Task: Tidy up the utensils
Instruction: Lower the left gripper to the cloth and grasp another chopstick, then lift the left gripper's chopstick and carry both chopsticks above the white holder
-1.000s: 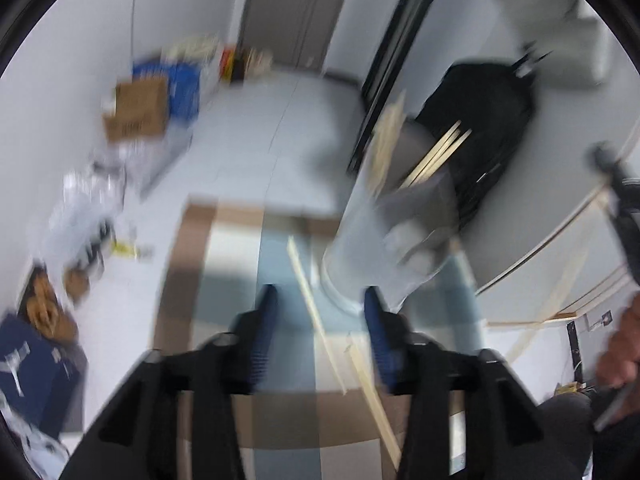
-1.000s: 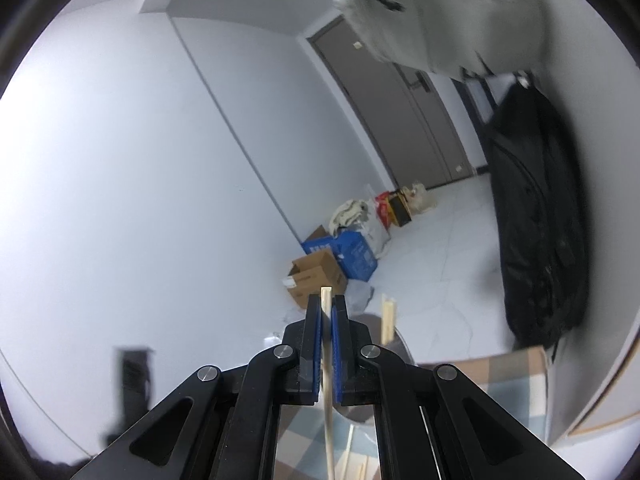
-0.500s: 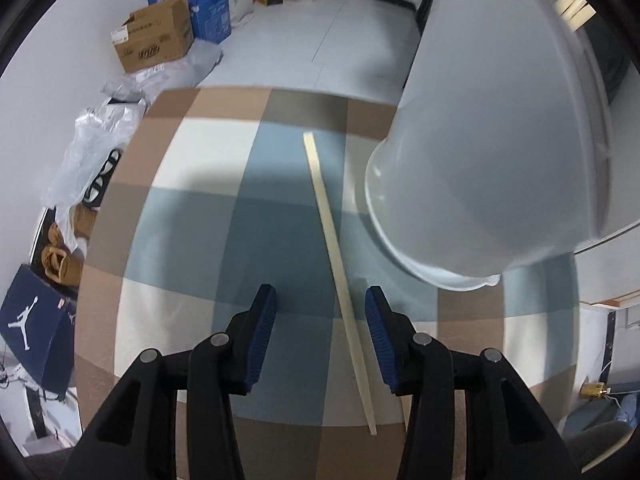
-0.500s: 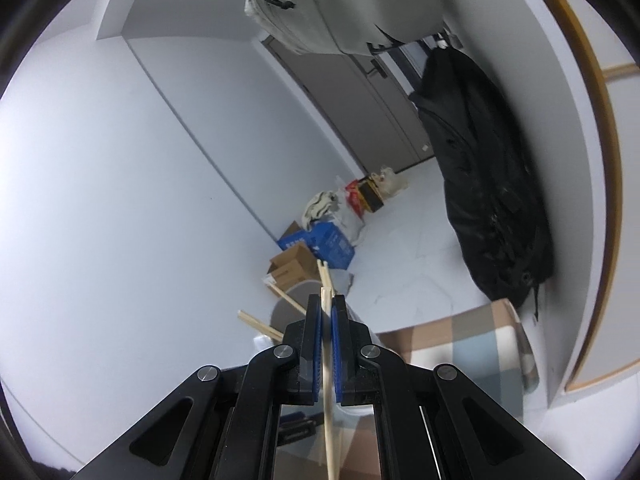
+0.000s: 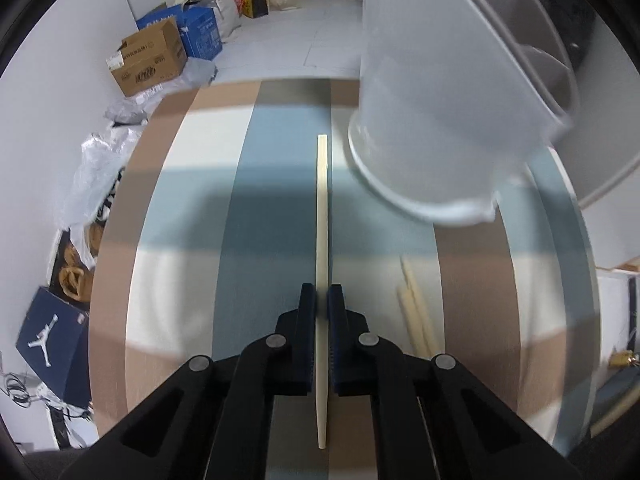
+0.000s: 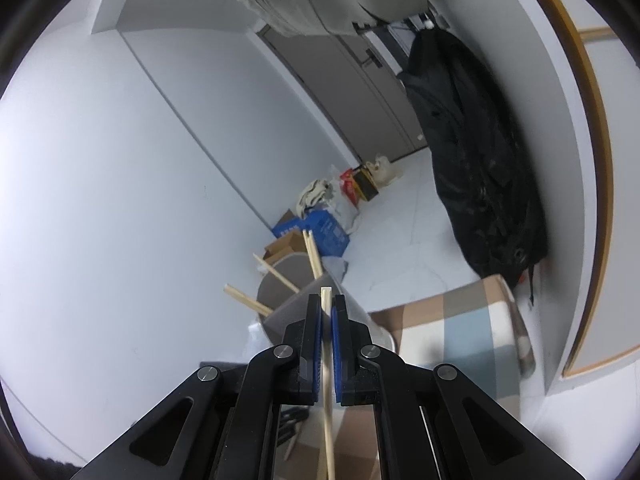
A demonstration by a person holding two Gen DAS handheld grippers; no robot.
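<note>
The left gripper (image 5: 322,300) pinches a chopstick (image 5: 322,216) lying flat along the checked tablecloth (image 5: 192,208), its far end toward the table's far edge, beside the white holder (image 5: 432,120). The right gripper (image 6: 327,312) clamps another chopstick (image 6: 328,400) above the table.

A checked cloth (image 5: 280,208) covers the table; on the floor beyond sit a brown carton (image 5: 146,62), a blue box (image 5: 202,36) and a Jordan box (image 5: 50,338); a black bag (image 6: 480,160) hangs by the grey door (image 6: 344,88).
</note>
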